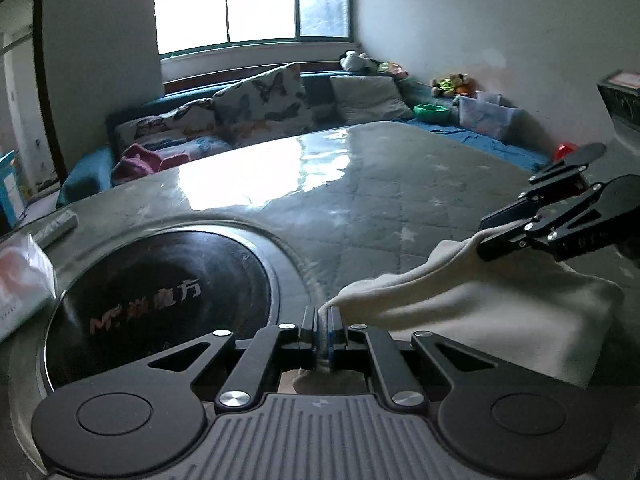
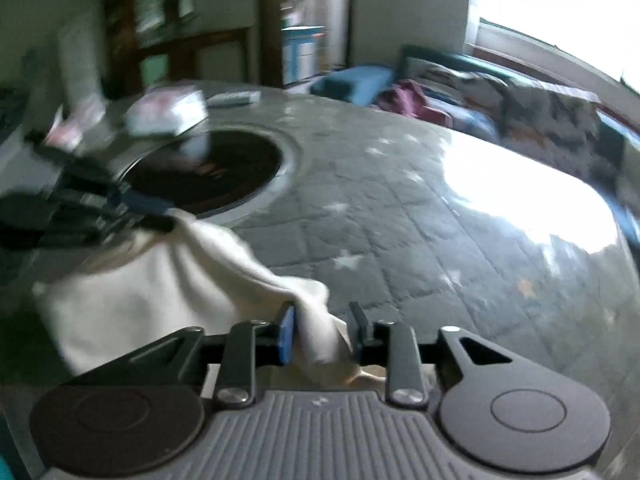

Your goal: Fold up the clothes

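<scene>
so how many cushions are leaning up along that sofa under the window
2 that I can make out: a butterfly-print cushion toward the sofa's left, and a plain grey cushion to its right, nearer the corner. More may be hidden among the clutter.

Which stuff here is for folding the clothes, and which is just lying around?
For folding: white garment, left tool, right tool.

Just lying around: round black hotplate, tissue pack, butterfly cushions, green bowl, soft toys.

A star-quilted table (image 1: 380, 184) carries a round black hob (image 1: 160, 300), a tissue pack (image 1: 20, 280) and a remote (image 1: 56, 226).
</scene>
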A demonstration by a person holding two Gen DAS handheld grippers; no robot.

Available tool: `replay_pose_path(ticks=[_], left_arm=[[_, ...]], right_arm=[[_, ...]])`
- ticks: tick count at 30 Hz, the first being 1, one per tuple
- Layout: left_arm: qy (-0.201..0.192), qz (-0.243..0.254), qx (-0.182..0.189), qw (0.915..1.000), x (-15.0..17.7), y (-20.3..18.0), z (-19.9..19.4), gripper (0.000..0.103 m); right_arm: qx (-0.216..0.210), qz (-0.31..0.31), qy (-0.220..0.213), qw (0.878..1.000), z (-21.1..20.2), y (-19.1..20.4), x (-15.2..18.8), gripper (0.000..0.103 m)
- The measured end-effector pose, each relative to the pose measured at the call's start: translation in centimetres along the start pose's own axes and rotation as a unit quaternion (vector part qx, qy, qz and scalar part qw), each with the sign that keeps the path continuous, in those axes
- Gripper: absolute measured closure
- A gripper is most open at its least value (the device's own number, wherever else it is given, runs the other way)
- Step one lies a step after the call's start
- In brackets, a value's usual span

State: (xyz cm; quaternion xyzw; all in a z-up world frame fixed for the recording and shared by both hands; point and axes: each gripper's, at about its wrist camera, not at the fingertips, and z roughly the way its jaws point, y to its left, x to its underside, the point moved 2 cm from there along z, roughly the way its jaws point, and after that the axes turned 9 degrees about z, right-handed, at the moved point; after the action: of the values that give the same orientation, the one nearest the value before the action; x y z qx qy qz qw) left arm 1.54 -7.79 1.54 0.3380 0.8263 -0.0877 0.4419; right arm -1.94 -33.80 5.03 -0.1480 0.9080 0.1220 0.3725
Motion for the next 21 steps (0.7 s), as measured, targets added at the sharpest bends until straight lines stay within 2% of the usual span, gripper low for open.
replay_pose_path(ticks=[6, 9, 10, 14, 17, 21], left_arm=[[0.006, -0.012, -0.021, 0.9997, -0.2, 0.3, -0.2, 0.094], [0.003, -0.045, -0.032, 0.9984, -1.0, 1.2, -0.6, 0.094], [-0.002, -0.059, -0.026, 0.9979, -1.3, 1.4, -1.0, 0.094], [-0.023, -0.057, 0.014, 0.9980, -2.8, 0.0, -1.9, 0.094], [-0.008, -0.053, 0.043, 0.9976, -3.1, -1.3, -0.9, 0.094], [0.015, -0.049, 0.042, 0.9978, -2.7, -2.4, 1.0, 0.094]], right_arm=[[0.050, 0.045, -0.047, 0.997, -2.1, -1.4, 0.2, 0.073], [0.049, 0.049, -0.075, 0.995, -3.8, -0.6, -0.3, 0.074], [0.040, 0.050, -0.072, 0.995, -3.6, -0.2, -0.3, 0.074], [0.001, 0.051, -0.060, 0.997, -2.9, 1.3, -0.6, 0.079], [-0.001, 0.052, -0.038, 0.998, -0.7, 1.7, -0.7, 0.081], [0.016, 0.054, -0.023, 0.998, 1.1, 1.8, -0.3, 0.081]])
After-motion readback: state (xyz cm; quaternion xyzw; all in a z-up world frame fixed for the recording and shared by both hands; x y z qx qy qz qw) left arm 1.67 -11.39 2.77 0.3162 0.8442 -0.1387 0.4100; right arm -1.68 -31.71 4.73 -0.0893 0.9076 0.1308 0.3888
